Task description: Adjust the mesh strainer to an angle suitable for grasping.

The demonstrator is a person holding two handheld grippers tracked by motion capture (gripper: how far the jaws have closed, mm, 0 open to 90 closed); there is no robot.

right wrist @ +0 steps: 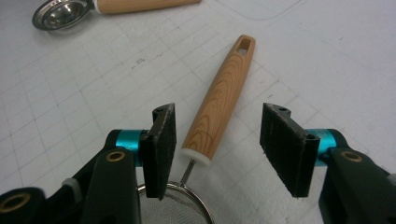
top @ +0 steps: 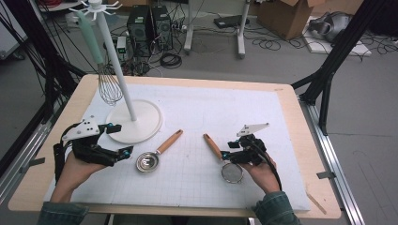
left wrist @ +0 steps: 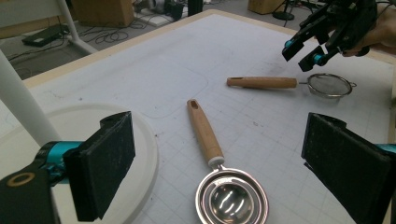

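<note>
Broadly, the desk (top: 291, 140) carried a white stand (top: 133, 123) with a whisk (top: 109, 86) hanging, then two wooden-handled tools. My right fingers (right wrist: 217, 142) stood apart astride the strainer (top: 224, 161) handle near its mesh end, pads not yet touching; I judged it best to centre the handle before clamping. My left fingers (left wrist: 224, 165) gaped wide above the scoop (top: 157, 152), angled low. Both hands came in from the near edge, wrists tipped down.
</note>
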